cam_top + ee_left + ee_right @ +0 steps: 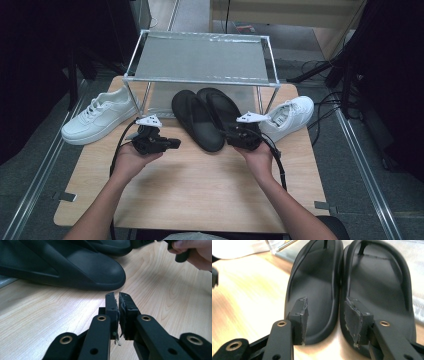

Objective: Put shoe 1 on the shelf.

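Light wooden worktop (190, 185); metal-framed rack with grey shelf (200, 57) at 12 o'clock, its shelf bare. White lace-up sneakers at 10 (100, 115) and 2 o'clock (290, 115). Pair of black rubber flip-flops (207, 117) lies centre, heels toward the person, long axes running 6 to 12. Nothing lifted yet, so likely an early stage. Right claw (325, 315) open over the heels; left claw (118, 312) nearly closed, empty, beside them.

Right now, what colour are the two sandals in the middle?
The sandals are black, clearest in the right gripper view.
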Tool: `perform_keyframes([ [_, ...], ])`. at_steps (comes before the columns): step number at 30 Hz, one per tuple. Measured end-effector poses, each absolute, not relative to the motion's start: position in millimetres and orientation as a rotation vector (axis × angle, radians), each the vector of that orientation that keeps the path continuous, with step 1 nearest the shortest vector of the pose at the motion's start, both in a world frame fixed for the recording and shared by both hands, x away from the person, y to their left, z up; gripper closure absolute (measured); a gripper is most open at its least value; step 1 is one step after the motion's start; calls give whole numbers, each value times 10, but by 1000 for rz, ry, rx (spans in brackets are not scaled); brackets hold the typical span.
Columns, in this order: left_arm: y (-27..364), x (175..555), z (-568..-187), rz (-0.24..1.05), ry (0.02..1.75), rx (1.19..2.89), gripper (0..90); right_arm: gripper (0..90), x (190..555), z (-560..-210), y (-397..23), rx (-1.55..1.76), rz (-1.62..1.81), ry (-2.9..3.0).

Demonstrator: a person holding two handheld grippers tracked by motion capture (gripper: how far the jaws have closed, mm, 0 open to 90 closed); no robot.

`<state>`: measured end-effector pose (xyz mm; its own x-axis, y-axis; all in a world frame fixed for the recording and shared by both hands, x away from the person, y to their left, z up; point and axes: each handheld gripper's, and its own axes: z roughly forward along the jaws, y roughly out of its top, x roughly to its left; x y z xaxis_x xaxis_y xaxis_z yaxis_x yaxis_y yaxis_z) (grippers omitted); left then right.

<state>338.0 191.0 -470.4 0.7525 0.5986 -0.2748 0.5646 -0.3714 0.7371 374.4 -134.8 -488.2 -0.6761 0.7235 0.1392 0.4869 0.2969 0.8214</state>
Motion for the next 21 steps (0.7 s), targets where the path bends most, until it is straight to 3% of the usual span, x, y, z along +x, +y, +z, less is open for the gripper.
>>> perform_keyframes([
  [9, 1937, 3536, -4633, 27, 860, 2056, 900, 554, 3571, -5008, -1384, 1087, 1329, 2329],
  [14, 1934, 3669, -4577, 12, 861, 2059, 900, 491, 3557, -5074, -1406, 1098, 1338, 2342],
  [21, 1895, 3883, -4422, 20, 828, 2077, 900, 474, 3524, -5156, -1415, 1082, 1304, 2385],
])
